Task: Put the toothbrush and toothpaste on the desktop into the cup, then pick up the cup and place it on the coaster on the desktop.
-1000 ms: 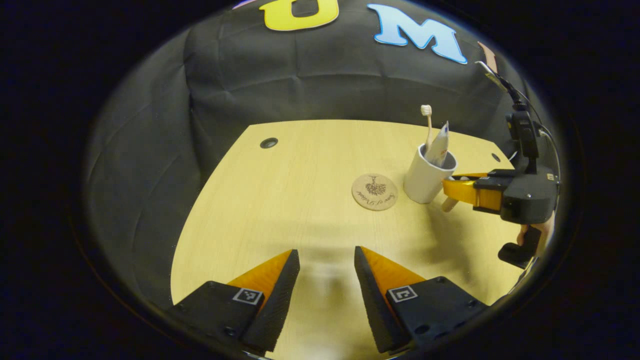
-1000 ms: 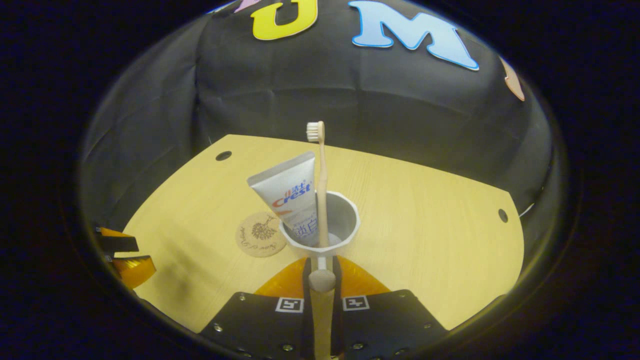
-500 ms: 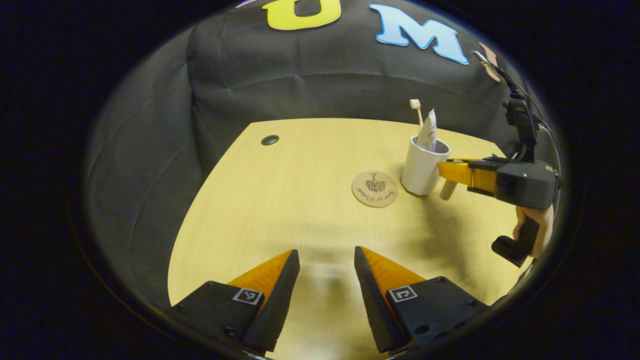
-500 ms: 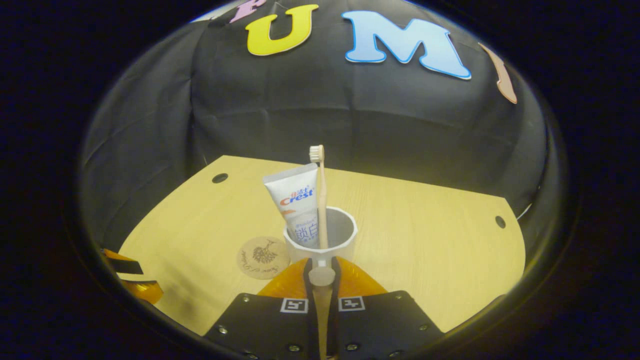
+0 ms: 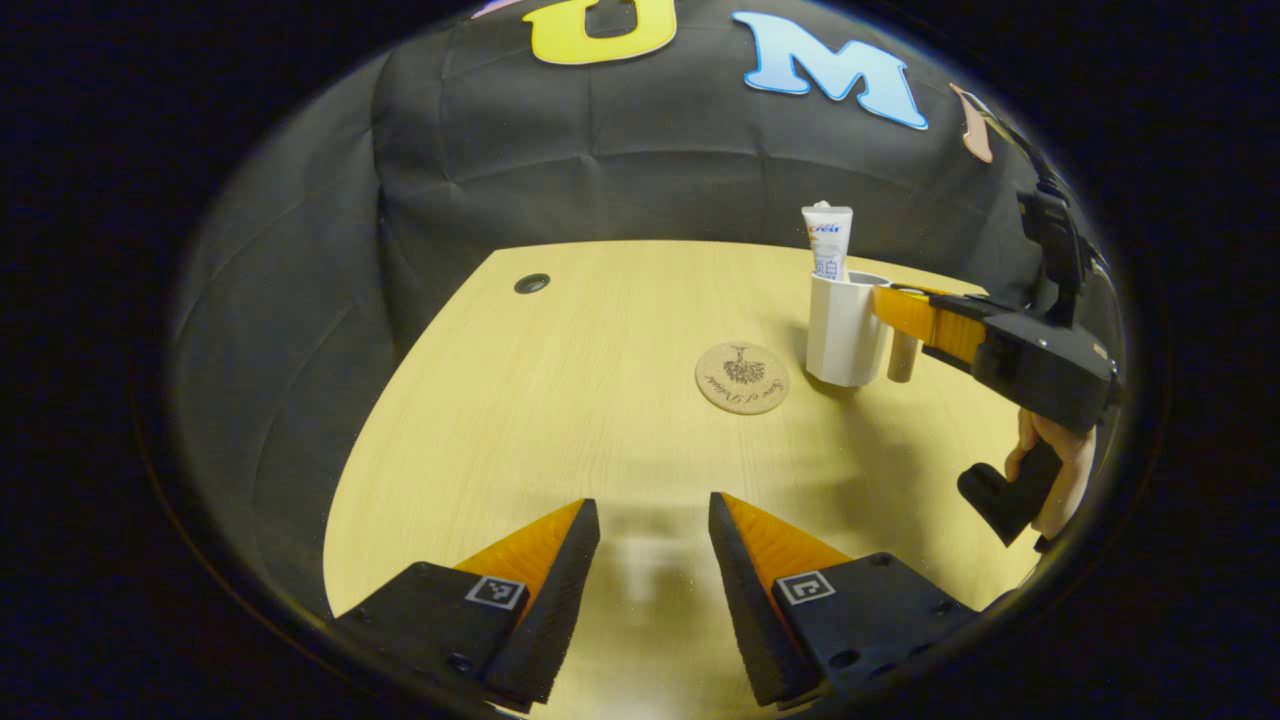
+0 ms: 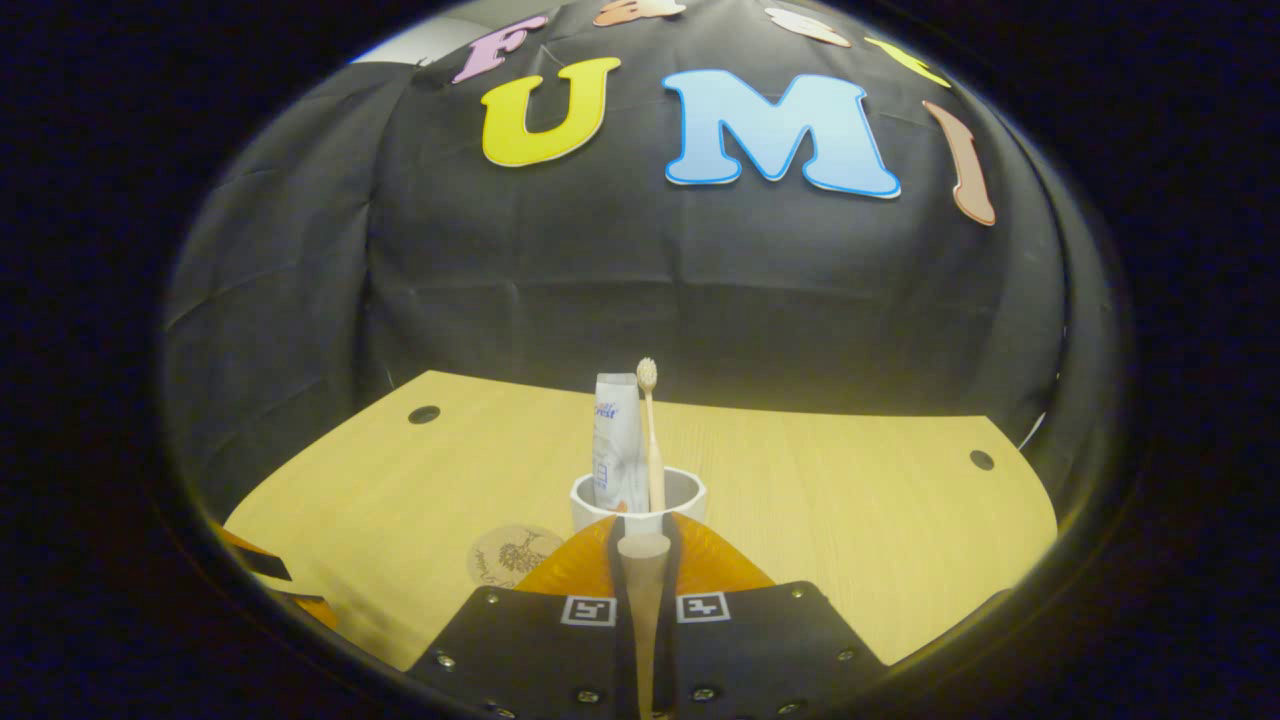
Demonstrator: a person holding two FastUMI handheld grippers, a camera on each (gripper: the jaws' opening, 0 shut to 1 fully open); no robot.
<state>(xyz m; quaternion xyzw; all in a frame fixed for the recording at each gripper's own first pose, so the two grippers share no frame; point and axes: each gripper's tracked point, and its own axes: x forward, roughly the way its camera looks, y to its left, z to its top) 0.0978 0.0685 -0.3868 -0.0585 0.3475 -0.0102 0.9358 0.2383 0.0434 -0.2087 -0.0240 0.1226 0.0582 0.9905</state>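
The pale wooden desk [image 5: 560, 400] stands against the black cloth wall of the booth, and your white faceted cup [image 5: 843, 328] sits on it just beside the round cork coaster [image 5: 742, 377], not yet on it. The white toothpaste tube [image 6: 608, 445] and the beige bamboo toothbrush [image 6: 651, 440] already stand upright inside the cup. Your right gripper [image 6: 644, 545] is closed narrow on the cup's wooden handle [image 5: 902, 355], both fingers pressing it, while your left gripper [image 5: 652, 515] hovers half-open and empty over the near edge of the desk. The weak point is that grip: you are holding a slim peg off to one side, so the loaded cup may swing or twist between the fingers as you lift, and a tilt could tip the tall tube and brush out. Lift only enough to clear the coaster's edge; too low and the base may catch and push the coaster away. Set it down centred, since a base overhanging the rim would probably rock when you release.
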